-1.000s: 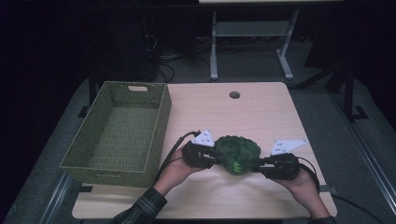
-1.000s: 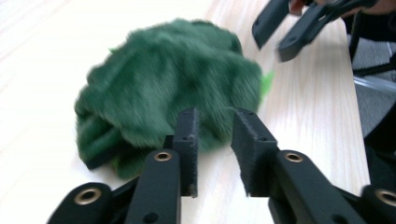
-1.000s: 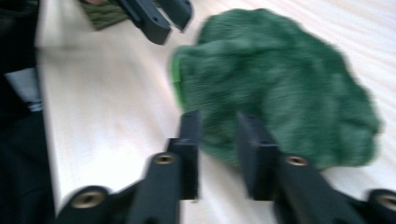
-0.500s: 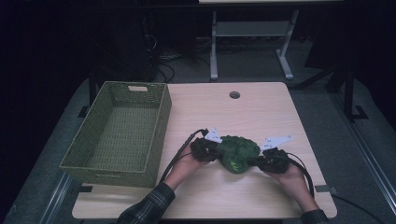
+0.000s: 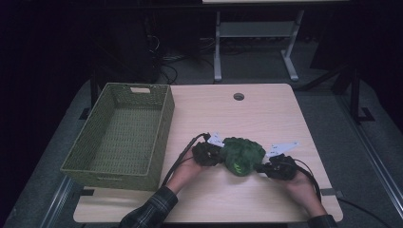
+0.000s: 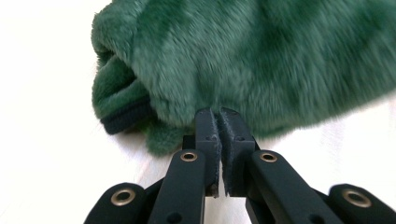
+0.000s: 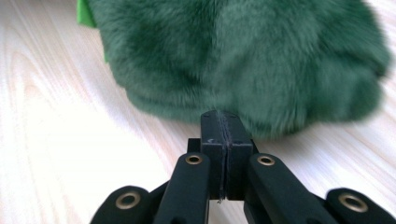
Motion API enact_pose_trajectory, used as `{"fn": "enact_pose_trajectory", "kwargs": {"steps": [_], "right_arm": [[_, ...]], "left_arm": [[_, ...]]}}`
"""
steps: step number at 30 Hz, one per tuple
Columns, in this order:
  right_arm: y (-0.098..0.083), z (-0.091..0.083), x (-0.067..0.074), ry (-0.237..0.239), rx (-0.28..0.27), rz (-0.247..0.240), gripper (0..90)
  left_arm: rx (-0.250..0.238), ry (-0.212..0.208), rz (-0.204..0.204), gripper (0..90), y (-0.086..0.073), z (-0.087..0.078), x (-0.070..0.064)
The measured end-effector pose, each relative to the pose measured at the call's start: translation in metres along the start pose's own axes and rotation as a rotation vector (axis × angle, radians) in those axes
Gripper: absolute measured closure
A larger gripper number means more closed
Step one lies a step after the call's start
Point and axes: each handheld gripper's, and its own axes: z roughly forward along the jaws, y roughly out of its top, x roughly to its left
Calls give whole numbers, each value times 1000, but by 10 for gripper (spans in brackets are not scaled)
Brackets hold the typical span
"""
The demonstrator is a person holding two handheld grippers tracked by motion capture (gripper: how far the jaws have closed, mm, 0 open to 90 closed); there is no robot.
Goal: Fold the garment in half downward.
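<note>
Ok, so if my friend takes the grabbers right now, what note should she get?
Left gripper: jaws closed, pinching the fur at the left edge of the fluffy dark green plush toy.
Right gripper: jaws closed on the fur at the toy's right edge.
The toy lies on the light wooden table, right of the green woven basket, which holds nothing.
Done: both sides gripped.
Left: probably lift the toy with both hands and set it in the basket.

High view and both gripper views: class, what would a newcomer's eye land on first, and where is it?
A furry green plush toy lies on the near middle of the wooden table, pinched at opposite edges by the left gripper and the right gripper. A woven green basket sits empty at the table's left.
</note>
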Motion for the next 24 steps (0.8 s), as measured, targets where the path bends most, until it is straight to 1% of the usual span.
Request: {"fn": "enact_pose_trajectory", "kwargs": {"steps": [2, 3, 4, 5, 6, 8, 9, 10, 11, 13, 14, 15, 16, 17, 18, 19, 20, 21, 22, 23, 24], "right_arm": [[-3, -10, -3, -10, -24, 12, 887], [-5, -14, -6, -17, -40, 13, 887], [-5, -18, -9, -20, -52, 27, 887], [-6, -21, -12, -27, -59, 32, 887], [-6, -24, -15, -41, -61, 36, 887], [-4, -28, -22, -55, -78, 50, 887], [-2, -30, -26, -62, -89, 49, 887], [0, -32, -30, -66, -110, 55, 887], [3, -32, -33, -66, -112, 62, 887], [9, -31, -40, -79, -123, 65, 888], [13, -31, -43, -75, -138, 71, 888], [17, -29, -47, -74, -137, 76, 888], [21, -27, -50, -86, -141, 73, 888], [24, -26, -52, -93, -164, 72, 894], [28, -23, -56, -83, -162, 91, 894], [31, -20, -59, -88, -154, 102, 897], [34, -17, -60, -102, -157, 96, 898], [36, -13, -62, -104, -168, 100, 898], [38, -10, -65, -99, -168, 108, 898], [41, -5, -67, -98, -151, 119, 898], [42, -2, -69, -105, -151, 116, 897]], "left_arm": [[-8, -9, -2, 850, -1, -5, -3], [-8, -15, 5, 848, -2, -8, -4], [-13, -21, 5, 847, -3, -11, -6], [-9, -30, 13, 847, -4, -14, -7], [-21, -40, 1, 847, -4, -16, -10], [-32, -58, 12, 845, -5, -21, -15], [-39, -70, 10, 843, -5, -22, -18], [-47, -82, 14, 843, -4, -23, -20], [-48, -92, 20, 843, -4, -23, -23], [-47, -109, 28, 843, -2, -20, -28], [-45, -117, 35, 843, -1, -18, -31], [-44, -124, 42, 843, 0, -16, -34], [-42, -132, 47, 843, 1, -14, -36], [-37, -138, 54, 844, 2, -12, -38], [-36, -144, 55, 843, 3, -10, -41], [-32, -147, 60, 843, 3, -8, -43], [-32, -150, 63, 843, 4, -6, -44], [-29, -152, 67, 843, 4, -4, -45], [-24, -153, 72, 843, 4, -3, -46], [-26, -155, 68, 843, 4, -1, -46], [-23, -157, 71, 844, 5, 1, -46]]}}
